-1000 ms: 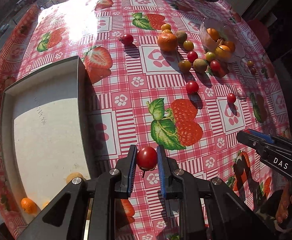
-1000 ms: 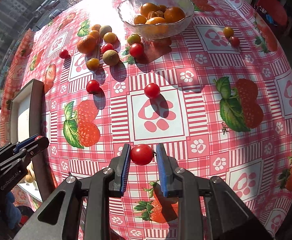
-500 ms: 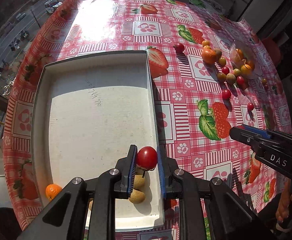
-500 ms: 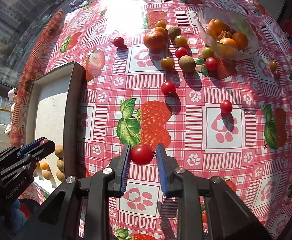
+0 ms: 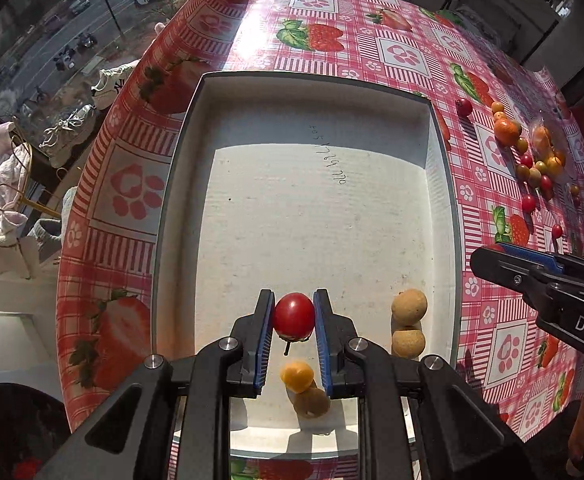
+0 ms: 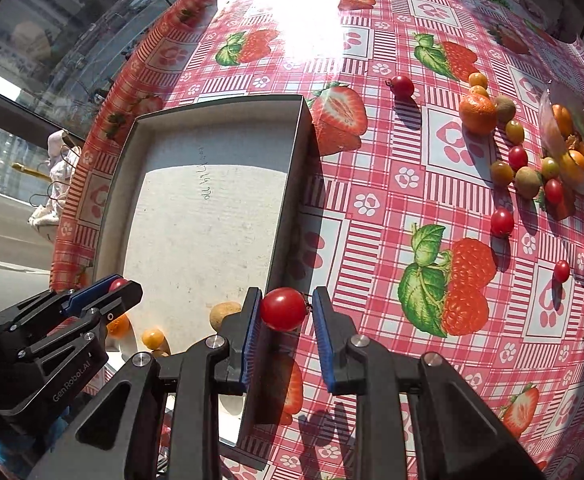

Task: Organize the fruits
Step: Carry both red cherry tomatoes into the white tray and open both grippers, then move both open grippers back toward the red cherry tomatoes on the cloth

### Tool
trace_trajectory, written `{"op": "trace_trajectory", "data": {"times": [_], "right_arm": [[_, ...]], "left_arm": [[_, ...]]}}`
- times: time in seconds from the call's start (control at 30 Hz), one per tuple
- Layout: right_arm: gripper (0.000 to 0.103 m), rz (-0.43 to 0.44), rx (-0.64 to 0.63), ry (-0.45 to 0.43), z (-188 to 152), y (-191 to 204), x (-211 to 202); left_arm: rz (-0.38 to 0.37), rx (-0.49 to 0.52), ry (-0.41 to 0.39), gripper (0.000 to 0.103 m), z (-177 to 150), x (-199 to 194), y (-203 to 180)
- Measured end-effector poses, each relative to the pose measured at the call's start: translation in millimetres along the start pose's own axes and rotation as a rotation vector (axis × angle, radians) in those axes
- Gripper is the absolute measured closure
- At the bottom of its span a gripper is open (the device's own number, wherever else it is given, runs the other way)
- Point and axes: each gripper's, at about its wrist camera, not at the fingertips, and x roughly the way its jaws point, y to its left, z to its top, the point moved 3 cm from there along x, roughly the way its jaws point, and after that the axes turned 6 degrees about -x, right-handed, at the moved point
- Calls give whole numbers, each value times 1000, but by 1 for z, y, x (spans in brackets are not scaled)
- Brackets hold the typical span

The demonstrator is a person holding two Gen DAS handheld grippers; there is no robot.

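Note:
My left gripper is shut on a red cherry tomato and holds it over the near end of the white tray. My right gripper is shut on another red cherry tomato and holds it just above the tray's right wall. In the tray lie two tan fruits, a small orange fruit and another tan one below it. The left gripper also shows at the left of the right wrist view.
Loose cherry tomatoes, a tangerine and small green and yellow fruits lie on the strawberry tablecloth at far right, beside a glass bowl of fruit. The table edge and a window lie left of the tray.
Both grippers have moved left with their tomatoes. The left one went from the tablecloth to over the tray's near end. The right one came to the tray's right wall.

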Motion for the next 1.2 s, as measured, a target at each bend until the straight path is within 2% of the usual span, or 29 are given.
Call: {"op": "trace_trajectory", "data": {"times": [0.3, 0.67, 0.7, 0.73, 0.8, 0.9, 1.13, 1.17, 1.2], "right_arm": [[75, -6, -75, 83, 12, 47, 45], [74, -81, -145, 140, 14, 62, 77], [74, -82, -150, 143, 14, 63, 78], [73, -81, -153, 145, 15, 66, 80], [66, -69, -153, 149, 18, 72, 85], [62, -82, -148, 152, 21, 74, 88], [51, -73, -150, 141, 22, 69, 76], [48, -65, -146, 142, 21, 68, 75], [41, -56, -140, 142, 22, 68, 74]], "left_arm": [[28, -10, 37, 82, 6, 26, 17], [48, 3, 73, 81, 2, 42, 12], [49, 8, 68, 78, 1, 42, 12], [48, 11, 68, 61, 0, 42, 11], [86, 12, 50, 48, -1, 41, 12], [71, 1, 66, 48, -3, 42, 15], [103, 3, 52, 48, -13, 28, 29], [102, 2, 55, 45, -13, 27, 30], [101, -2, 57, 31, -12, 26, 32]]}}
